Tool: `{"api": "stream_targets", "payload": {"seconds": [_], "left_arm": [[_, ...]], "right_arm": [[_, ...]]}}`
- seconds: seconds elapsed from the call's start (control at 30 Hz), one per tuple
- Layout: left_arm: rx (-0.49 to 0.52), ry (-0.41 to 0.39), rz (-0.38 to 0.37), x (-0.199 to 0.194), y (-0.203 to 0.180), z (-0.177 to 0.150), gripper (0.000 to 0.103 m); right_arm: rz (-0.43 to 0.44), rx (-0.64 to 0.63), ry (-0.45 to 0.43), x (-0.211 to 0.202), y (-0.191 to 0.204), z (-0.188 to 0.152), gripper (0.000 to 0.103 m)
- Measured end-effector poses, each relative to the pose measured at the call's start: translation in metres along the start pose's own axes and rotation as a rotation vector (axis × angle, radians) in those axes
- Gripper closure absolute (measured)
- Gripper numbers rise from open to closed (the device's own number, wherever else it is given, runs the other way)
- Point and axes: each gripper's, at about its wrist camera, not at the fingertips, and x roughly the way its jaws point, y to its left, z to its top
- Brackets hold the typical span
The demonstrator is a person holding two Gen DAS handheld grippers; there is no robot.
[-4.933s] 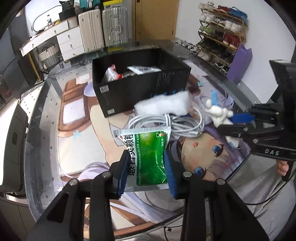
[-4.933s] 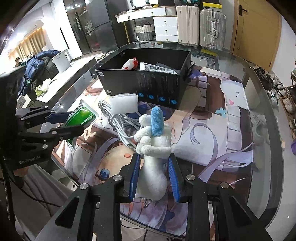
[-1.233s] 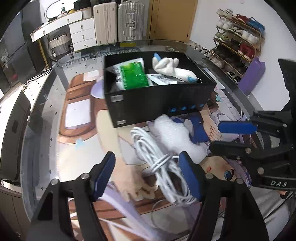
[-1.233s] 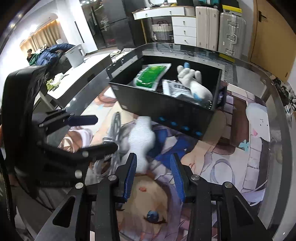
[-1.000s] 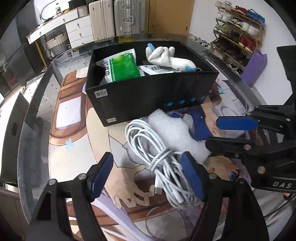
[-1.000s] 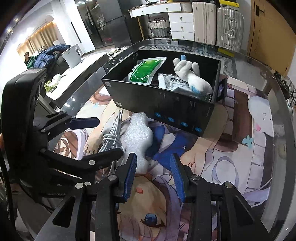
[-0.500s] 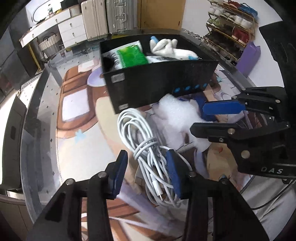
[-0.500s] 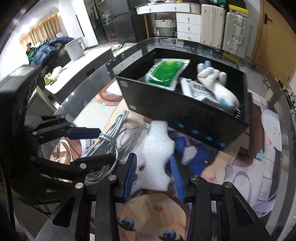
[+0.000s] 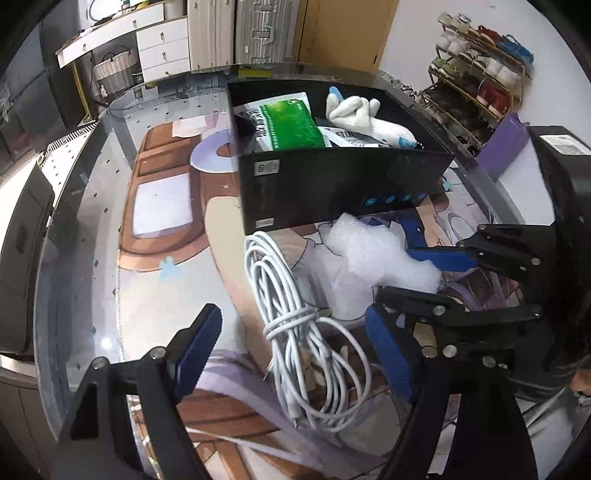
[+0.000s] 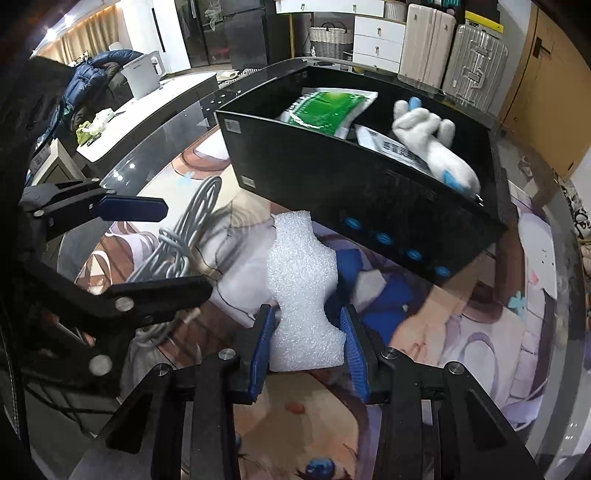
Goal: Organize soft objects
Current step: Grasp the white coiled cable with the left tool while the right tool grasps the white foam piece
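A white foam piece [image 10: 303,291] lies on the table in front of the black box [image 10: 354,192]; it also shows in the left wrist view [image 9: 380,254]. My right gripper [image 10: 308,347] has its blue pads on both sides of the foam's near end, closing on it. My left gripper [image 9: 291,343] is open and straddles a coiled white cable [image 9: 295,321]. The black box [image 9: 332,188] holds a green packet [image 9: 291,125], a white plush toy [image 9: 365,118] and a printed sachet [image 10: 399,151].
The glass table carries an anime-print mat [image 9: 162,206]. Its near edge [image 9: 48,332] curves at the left. Suitcases [image 9: 255,29] and drawers stand behind the table, a shoe rack [image 9: 480,48] at the right.
My left gripper has opened wide over the cable. My right gripper has moved in around the foam piece, which now sits between its pads. The box looms nearer.
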Motion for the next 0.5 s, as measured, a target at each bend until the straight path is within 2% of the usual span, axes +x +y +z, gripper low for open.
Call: {"api": "stream_targets", "payload": {"seconds": [0.1, 0.2, 0.3, 0.4, 0.43, 0.5], "left_arm": [[0.019, 0.014, 0.012, 0.006, -0.007, 0.001, 0.025], [0.055, 0.033, -0.001, 0.012, -0.017, 0.001, 0.044], [0.127, 0.040, 0.044, 0.015, -0.028, -0.001, 0.059], [0.168, 0.046, 0.013, 0.013, -0.032, -0.002, 0.069], [0.172, 0.044, 0.014, 0.012, -0.031, -0.003, 0.071], [0.189, 0.043, 0.022, 0.012, -0.033, -0.004, 0.074]], "right_arm": [[0.002, 0.014, -0.007, -0.006, -0.006, -0.004, 0.067], [-0.005, 0.012, -0.027, -0.014, -0.009, -0.008, 0.067], [-0.008, 0.026, -0.034, -0.016, -0.014, -0.009, 0.067], [-0.011, 0.036, -0.027, -0.014, -0.017, -0.009, 0.067], [-0.012, 0.033, -0.033, -0.014, -0.017, -0.008, 0.064], [-0.033, 0.036, -0.043, -0.012, -0.016, -0.005, 0.048]]}}
